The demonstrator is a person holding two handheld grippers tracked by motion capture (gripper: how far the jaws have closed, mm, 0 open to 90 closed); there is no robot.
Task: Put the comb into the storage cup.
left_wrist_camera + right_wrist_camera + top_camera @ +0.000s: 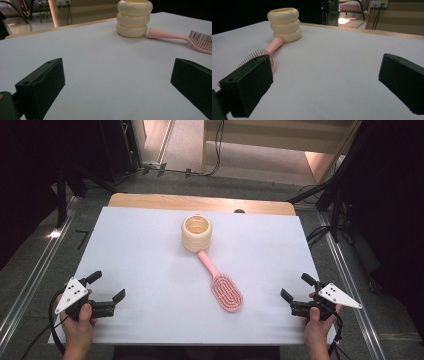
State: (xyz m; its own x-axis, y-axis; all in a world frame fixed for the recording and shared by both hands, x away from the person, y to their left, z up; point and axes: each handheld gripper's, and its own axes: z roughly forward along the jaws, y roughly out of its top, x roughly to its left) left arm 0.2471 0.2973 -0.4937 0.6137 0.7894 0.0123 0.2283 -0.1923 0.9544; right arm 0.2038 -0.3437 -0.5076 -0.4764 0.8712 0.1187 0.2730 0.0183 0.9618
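Observation:
A cream ribbed holder (196, 233) (134, 18) (284, 24) stands upright near the middle back of the white table sheet (150, 250). A pink hairbrush (222, 284) (186, 38) (269, 52) lies flat in front of it, bristles up, its handle tip touching the holder's base. My left gripper (107, 287) (117, 85) rests open at the front left corner, held by a hand, nothing between its jaws. At the front right, my right gripper (296, 287) (324, 85) is open too, with nothing in it, well right of the brush head.
The wooden table edge (200, 201) shows beyond the sheet at the back. Floor rails, cables and dark stands surround the table. Bare sheet lies between both grippers and the brush.

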